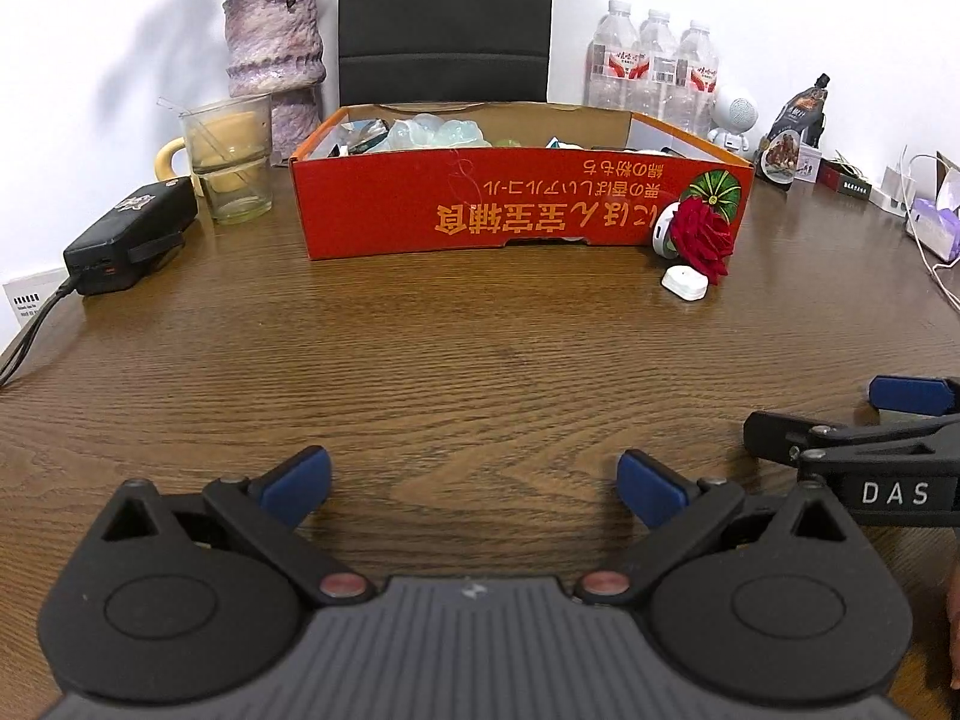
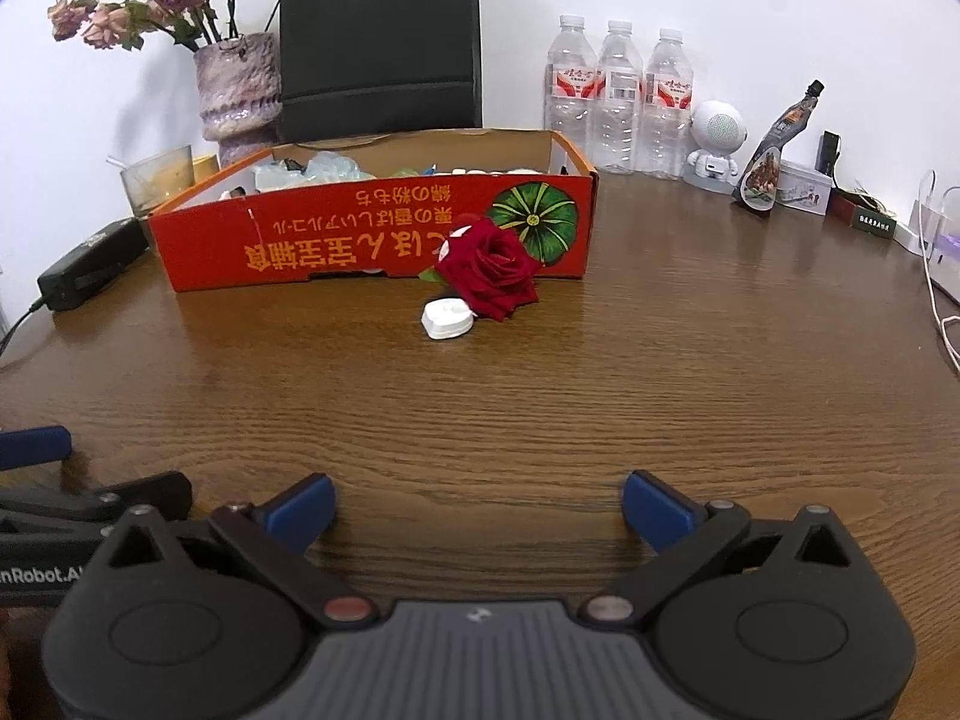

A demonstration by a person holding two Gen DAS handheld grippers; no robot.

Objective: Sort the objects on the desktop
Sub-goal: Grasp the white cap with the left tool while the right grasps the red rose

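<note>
A red cardboard box (image 1: 480, 210) (image 2: 336, 240) with several small items inside stands at the back of the wooden table. A red rose (image 1: 702, 237) (image 2: 489, 270) lies against the box's front right corner. A small white case (image 1: 684, 281) (image 2: 447, 318) lies just in front of the rose, and another white round object (image 1: 663, 231) is partly hidden behind it. My left gripper (image 1: 474, 486) is open and empty, low over the near table. My right gripper (image 2: 480, 507) is open and empty beside it; it also shows at the right edge of the left wrist view (image 1: 840, 420).
A black charger (image 1: 129, 234) with cable lies at left, next to a glass cup (image 1: 231, 159) and a purple vase (image 1: 276, 54) of dried flowers. Three water bottles (image 2: 618, 96), a white robot speaker (image 2: 714, 144), a sauce pouch (image 2: 774, 156) and white cables (image 2: 942, 300) stand at right.
</note>
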